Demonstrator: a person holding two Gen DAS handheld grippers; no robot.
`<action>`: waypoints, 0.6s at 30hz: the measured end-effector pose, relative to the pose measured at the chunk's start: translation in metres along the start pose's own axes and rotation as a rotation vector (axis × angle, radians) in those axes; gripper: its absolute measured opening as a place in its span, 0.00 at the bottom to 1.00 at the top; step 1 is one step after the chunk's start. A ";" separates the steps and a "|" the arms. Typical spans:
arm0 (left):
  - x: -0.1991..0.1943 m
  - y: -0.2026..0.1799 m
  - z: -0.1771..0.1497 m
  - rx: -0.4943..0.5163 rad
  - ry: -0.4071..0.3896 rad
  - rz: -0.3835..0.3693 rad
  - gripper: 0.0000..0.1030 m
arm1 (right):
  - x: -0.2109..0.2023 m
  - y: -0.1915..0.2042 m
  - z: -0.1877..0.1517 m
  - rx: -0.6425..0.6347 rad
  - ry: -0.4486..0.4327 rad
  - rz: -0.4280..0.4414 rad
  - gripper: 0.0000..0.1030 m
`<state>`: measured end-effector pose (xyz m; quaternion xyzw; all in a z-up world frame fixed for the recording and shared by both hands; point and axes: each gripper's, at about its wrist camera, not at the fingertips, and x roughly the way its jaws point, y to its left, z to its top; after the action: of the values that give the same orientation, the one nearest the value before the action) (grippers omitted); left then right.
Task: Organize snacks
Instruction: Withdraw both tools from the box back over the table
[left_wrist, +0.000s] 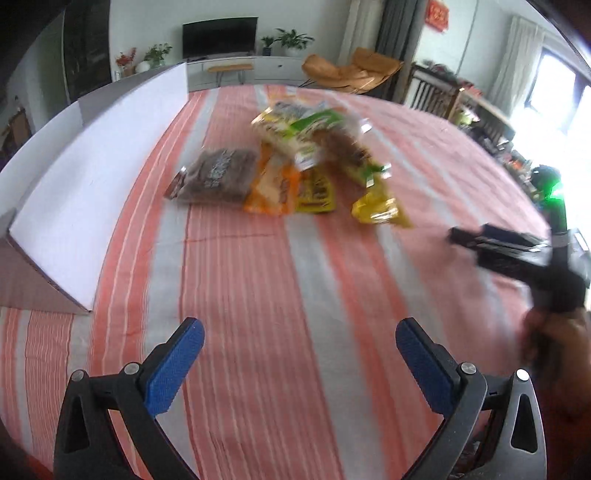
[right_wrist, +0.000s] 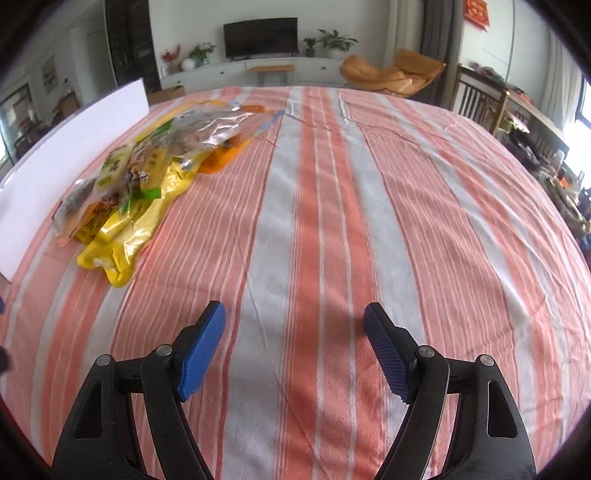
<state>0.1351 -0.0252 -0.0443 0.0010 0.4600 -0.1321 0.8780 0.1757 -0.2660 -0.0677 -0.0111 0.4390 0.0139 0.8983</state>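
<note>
The snack pile (left_wrist: 295, 162) is seen heaped near the middle of the striped tablecloth (left_wrist: 258, 295), left of centre in the right wrist view (right_wrist: 147, 173), just beside the white box (left_wrist: 92, 177) at the cloth's left edge. Several packets are overlapped: a brown packet (left_wrist: 216, 177) at the left, an orange packet (left_wrist: 271, 192) against it, yellow packets (left_wrist: 380, 210) at the near side, and a clear crinkled bag with green print (left_wrist: 310, 133) on top. Exact count cannot be told; the left view is blurred. The left gripper (left_wrist: 299, 343) is held well short of the pile, tongs spread apart, nothing between them. The right gripper (right_wrist: 295, 332) is likewise spread wide and empty, over bare cloth to the right of the pile; its body is seen at the right edge of the left view. Nothing appears sorted yet, so the step is judged to be the approach for a first pick. An edge packet should be taken first, probably the outlying yellow 1, pinched at its flat sealed rim so the slick film is not slipped or the contents crushed. The top bag is best not dragged, or neighbours may be scattered. Packets look glossy, thin, pillow-shaped; the cloth is woven, slightly wrinkled, in salmon and white stripes; the box looks like matte cardboard with a low rigid wall.
</note>
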 end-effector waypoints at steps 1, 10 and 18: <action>0.003 0.003 -0.002 0.000 -0.005 0.018 1.00 | 0.000 0.001 0.001 -0.003 -0.002 -0.007 0.78; 0.016 0.021 -0.021 -0.029 -0.038 0.087 1.00 | -0.001 -0.006 -0.006 0.015 0.000 -0.025 0.80; 0.017 0.016 -0.029 0.007 -0.033 0.131 1.00 | -0.003 -0.004 -0.008 0.007 -0.006 -0.047 0.81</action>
<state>0.1250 -0.0103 -0.0766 0.0318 0.4440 -0.0759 0.8922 0.1673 -0.2702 -0.0705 -0.0182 0.4360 -0.0085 0.8997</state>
